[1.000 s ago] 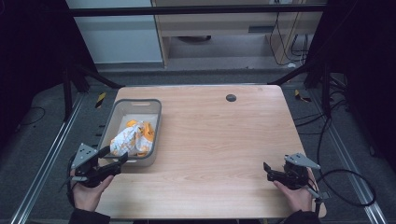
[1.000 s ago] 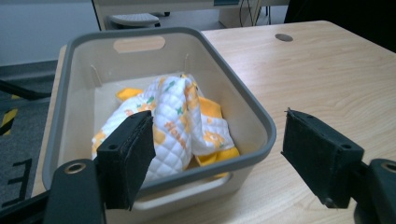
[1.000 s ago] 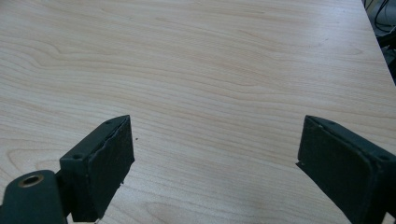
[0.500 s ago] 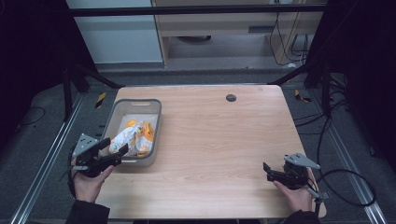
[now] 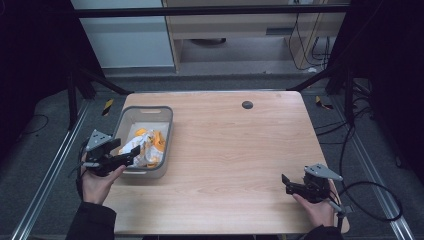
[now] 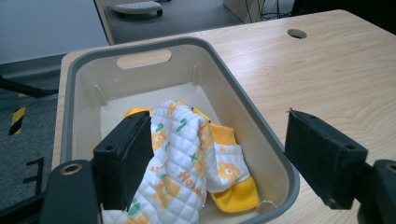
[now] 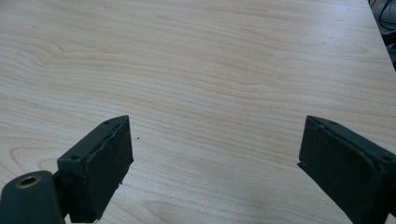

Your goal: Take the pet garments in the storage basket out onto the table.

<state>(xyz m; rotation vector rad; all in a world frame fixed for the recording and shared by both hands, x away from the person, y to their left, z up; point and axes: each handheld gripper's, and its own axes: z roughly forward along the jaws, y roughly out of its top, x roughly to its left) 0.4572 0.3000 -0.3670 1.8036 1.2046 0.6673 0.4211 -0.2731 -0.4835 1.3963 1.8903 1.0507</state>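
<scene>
High view: the left gripper point(image 5: 125, 159) hangs over the near rim of the grey bin point(image 5: 167, 120) at the table's point(image 5: 240, 150) left edge, fingers spread wide. The quilted white-and-yellow cloth point(image 6: 187, 154) lies bunched in the bin's near end, one finger point(image 6: 123, 163) touching it and the other outside the bin's right wall. The right gripper point(image 5: 286, 183) rests near the table's near right corner, fingers open over bare wood.

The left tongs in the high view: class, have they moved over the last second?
Yes. The left tongs have moved forward, towards the table's far edge, and now reach over the near rim of the grey bin, at the quilted cloth.
</scene>
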